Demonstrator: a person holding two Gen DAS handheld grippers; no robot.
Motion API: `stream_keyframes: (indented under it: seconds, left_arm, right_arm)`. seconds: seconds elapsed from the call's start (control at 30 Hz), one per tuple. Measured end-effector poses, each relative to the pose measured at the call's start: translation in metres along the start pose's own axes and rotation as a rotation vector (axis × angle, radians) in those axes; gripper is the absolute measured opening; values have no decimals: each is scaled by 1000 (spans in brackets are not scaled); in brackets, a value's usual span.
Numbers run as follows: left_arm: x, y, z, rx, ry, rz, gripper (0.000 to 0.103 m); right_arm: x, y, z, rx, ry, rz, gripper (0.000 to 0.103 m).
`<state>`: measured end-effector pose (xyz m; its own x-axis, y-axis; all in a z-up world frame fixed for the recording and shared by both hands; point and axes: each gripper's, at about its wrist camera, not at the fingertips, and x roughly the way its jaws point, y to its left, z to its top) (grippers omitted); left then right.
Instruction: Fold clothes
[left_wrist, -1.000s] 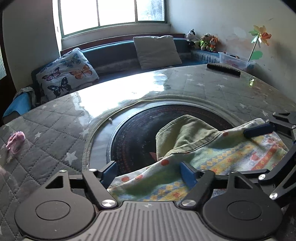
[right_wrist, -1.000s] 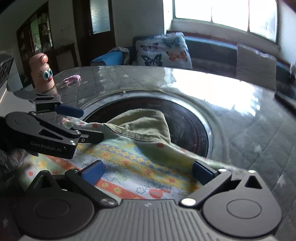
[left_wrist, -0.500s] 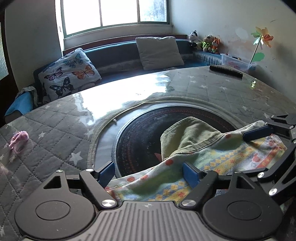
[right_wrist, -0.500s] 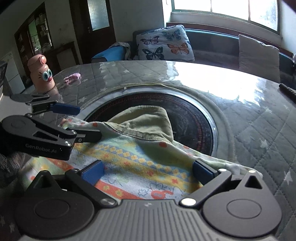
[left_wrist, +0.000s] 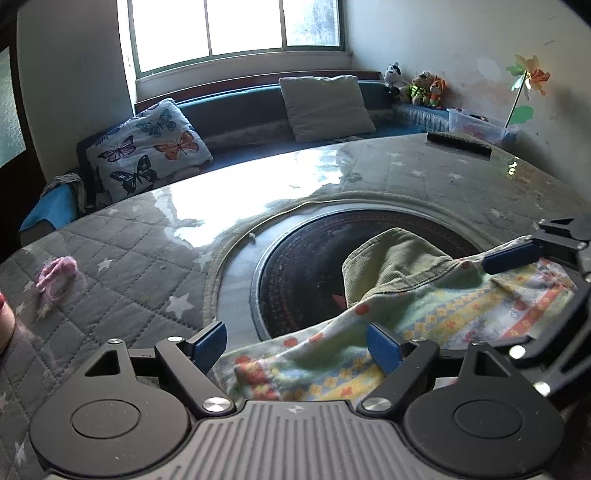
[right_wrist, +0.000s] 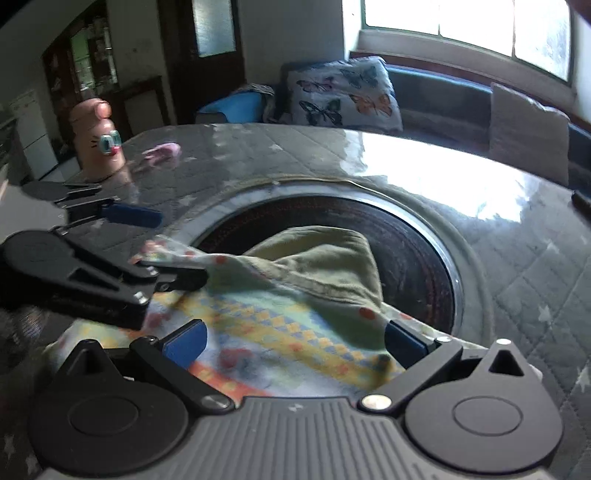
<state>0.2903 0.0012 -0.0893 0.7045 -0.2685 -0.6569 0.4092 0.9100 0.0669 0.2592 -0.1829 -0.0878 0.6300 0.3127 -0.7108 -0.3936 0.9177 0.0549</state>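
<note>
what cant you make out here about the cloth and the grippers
- Near edge of the patterned garment: both views, hidden under the gripper bodies.
- Whether the left gripper or right gripper touches the cloth: open jaws, contact unclear.
- Garment type: bunched, olive lining folded over.
- Pink figurine: right view, motion-blurred.

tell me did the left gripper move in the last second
Yes. In the left wrist view the butterfly pillow and window have slid lower and the table looks farther off, so the left gripper has tilted upward or risen, jaws open over the patterned garment.
</note>
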Motion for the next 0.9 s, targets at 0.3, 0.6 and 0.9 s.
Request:
stream_keyframes:
  seconds: [0.3, 0.6, 0.9]
  left_arm:
    - [-30, -4, -31, 10, -4, 28, 85]
    - [-57, -3, -62, -22, -21, 74, 87]
    - [-67, 5, -70, -63, -21, 75, 88]
  right_arm:
    - [-21, 41, -30, -103, -34, -23, 103]
    - [-47, 33, -57, -57, -68, -101, 103]
    - [-67, -4, -76, 37, -62, -194, 103]
